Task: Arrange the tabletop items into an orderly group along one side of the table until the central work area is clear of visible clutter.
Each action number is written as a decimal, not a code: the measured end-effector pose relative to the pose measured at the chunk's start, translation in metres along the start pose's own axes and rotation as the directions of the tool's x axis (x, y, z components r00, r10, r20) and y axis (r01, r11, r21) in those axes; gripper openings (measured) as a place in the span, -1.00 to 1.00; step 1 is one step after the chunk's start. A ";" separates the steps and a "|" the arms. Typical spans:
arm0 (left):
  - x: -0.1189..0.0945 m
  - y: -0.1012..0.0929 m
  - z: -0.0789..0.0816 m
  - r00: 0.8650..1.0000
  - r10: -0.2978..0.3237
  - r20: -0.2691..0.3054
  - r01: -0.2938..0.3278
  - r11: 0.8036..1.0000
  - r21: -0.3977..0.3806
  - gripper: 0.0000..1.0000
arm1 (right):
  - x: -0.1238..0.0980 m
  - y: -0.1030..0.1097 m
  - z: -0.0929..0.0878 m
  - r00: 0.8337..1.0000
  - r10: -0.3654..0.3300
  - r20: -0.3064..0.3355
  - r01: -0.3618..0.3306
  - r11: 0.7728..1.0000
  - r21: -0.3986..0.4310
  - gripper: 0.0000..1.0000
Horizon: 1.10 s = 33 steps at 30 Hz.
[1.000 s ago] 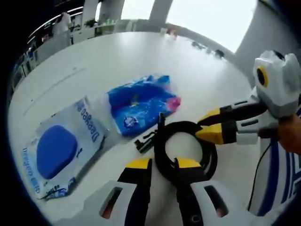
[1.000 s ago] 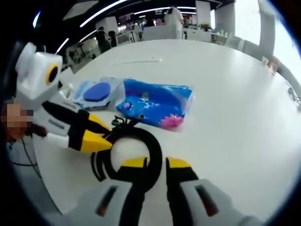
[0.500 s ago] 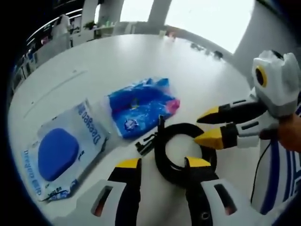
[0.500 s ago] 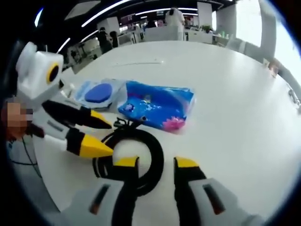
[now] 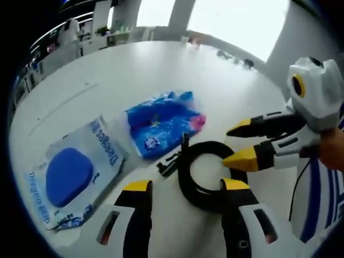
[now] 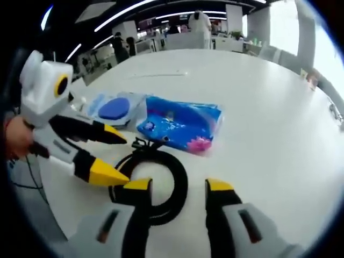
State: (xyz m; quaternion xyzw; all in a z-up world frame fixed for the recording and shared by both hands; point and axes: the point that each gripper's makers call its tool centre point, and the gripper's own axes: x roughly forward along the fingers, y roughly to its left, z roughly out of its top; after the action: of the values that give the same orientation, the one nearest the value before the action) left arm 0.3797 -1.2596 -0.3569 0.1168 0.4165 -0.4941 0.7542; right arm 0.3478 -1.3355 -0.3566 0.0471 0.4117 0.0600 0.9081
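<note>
We see both claws, left and right, spread apart over the coiled black cable on the white counter; crinkled blue plastic packet lies beyond.

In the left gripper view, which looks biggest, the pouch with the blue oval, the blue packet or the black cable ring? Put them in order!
1. Pouch with the blue oval, which looks biggest, though it also lies nearer the camera.
2 and 3. Blue packet and black cable ring look about the same, too close to rank.
</note>
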 end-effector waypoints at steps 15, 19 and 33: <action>-0.011 0.003 0.008 0.999 -0.007 0.037 0.007 1.000 0.001 0.31 | -0.007 0.006 0.010 0.998 0.036 0.048 -0.035 0.999 -0.010 0.02; -0.014 0.004 0.011 0.999 -0.016 0.050 0.016 1.000 -0.007 0.40 | -0.009 0.010 0.016 0.996 0.048 0.070 -0.047 0.999 -0.017 0.12; -0.034 0.010 0.015 0.995 -0.026 0.095 0.029 0.999 -0.032 0.46 | -0.021 0.016 0.035 0.986 0.075 0.151 -0.072 0.997 -0.027 0.39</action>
State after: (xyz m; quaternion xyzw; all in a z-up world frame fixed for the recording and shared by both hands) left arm 0.3902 -1.2415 -0.3243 0.0749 0.3899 -0.5024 0.7681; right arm 0.3594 -1.3240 -0.3162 0.0567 0.3389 0.0942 0.9344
